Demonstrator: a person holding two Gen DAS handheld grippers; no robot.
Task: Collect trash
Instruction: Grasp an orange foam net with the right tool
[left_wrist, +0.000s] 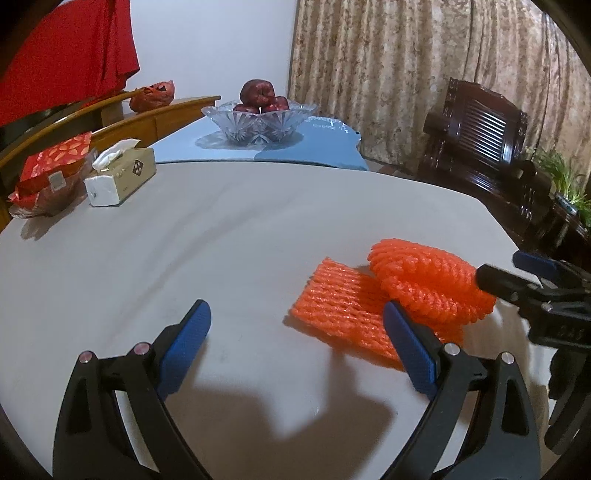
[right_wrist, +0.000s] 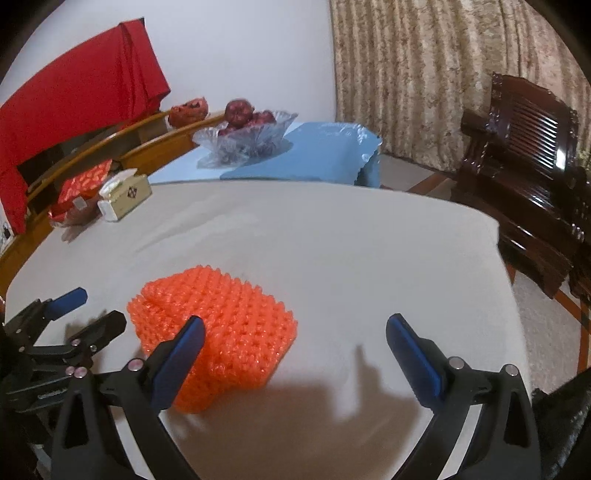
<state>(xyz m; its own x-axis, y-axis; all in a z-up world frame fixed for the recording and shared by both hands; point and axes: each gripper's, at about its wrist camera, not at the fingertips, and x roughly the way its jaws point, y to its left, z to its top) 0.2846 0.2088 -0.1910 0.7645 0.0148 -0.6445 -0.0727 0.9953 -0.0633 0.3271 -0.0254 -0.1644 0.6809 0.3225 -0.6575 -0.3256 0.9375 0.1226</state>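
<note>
Trash: two orange foam nets (left_wrist: 406, 295) lie on the white desk (left_wrist: 221, 229), one partly on top of the other, near the front right part of the desk. In the right wrist view they look like one orange lump (right_wrist: 218, 332).
Left tool: the left tool (left_wrist: 297, 321) has its two blue fingers spread wide with nothing between them. Its right finger (left_wrist: 410, 350) sits in front of the nets (I cannot tell if it touches them).
Right tool: the right tool (right_wrist: 295, 332) is spread wide too and grips nothing. Its left finger (right_wrist: 181, 358) is in front of the nets. In the left wrist view this tool (left_wrist: 517, 277) pokes in from the right, just beside the top net.
Far left of desk: a tissue box (left_wrist: 122, 177) and a red packet (left_wrist: 51, 166) in a clear dish.
Behind the desk: a glass bowl (left_wrist: 258, 122) of dark red fruit stands on a blue cloth (left_wrist: 325, 147).
Room: a patterned curtain (left_wrist: 406, 74), a dark wooden chair (left_wrist: 476, 147) and a red cloth (left_wrist: 70, 55) hanging up.
</note>
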